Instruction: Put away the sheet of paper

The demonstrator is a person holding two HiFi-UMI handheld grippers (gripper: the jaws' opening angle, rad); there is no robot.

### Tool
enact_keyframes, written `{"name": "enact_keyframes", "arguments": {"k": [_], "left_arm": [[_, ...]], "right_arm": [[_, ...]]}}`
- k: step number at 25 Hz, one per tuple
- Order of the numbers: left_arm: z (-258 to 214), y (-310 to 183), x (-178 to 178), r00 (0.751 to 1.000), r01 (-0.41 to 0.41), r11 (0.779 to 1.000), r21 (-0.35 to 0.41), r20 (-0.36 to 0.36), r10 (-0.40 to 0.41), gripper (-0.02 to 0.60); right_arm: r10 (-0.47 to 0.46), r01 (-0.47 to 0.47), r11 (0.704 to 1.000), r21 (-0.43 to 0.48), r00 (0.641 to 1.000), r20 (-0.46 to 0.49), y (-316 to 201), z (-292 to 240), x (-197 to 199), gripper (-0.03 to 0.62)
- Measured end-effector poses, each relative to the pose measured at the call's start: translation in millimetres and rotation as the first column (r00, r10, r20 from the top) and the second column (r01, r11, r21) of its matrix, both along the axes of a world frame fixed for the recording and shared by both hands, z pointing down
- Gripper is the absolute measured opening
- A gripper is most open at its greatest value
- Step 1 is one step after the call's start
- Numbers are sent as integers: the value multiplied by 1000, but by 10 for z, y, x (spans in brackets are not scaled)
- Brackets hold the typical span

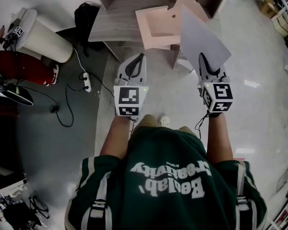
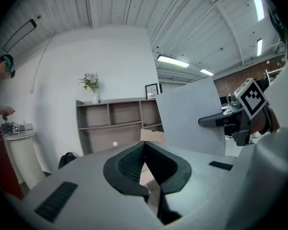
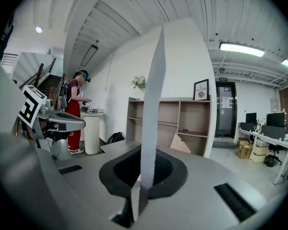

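At far left, one white cylindrical stand [image 1: 44, 41]. Ahead of me, one grey wood-grain shelf unit [image 1: 116, 20] with open compartments. My left gripper [image 2: 145, 148]: dark textured jaws pressed together, nothing between. My right gripper [image 3: 142, 178]: jaws clamped on the lower edge of the sheet of paper [image 3: 151, 114], thin, flat, pale grey, standing upright.
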State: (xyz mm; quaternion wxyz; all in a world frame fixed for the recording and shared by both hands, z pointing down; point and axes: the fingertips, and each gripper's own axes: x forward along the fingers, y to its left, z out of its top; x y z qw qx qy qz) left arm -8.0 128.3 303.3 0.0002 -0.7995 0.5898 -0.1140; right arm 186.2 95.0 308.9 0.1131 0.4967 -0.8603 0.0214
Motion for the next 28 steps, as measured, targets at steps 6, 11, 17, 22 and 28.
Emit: {"name": "enact_keyframes", "arguments": {"k": [6,11,17,22,28], "left_arm": [[81,-413,-114,1000,-9,1000,-7,-11,9,17],[177,-979,-268,999,-44,999,-2,-18,44,17],[277,-1706,-486,995,-99,995,-13,-10,99,17],[357,-2219,-722,991,-133,991,-23,12,133,17],[469,-2551,-986,987,-162,986,-43,-14,161,17]], "right_arm": [[7,-7,1000,-11,1000,-15,-343,92,-93,32],[23,-24,999,-33,999,-35,-818,238,-267,32],[52,-57,996,-74,997,-63,-1473,349,-554,32],[75,-84,991,-100,993,-88,-1942,439,-789,34],[112,-124,986,-110,987,-113,-2266,523,-998,34]]}}
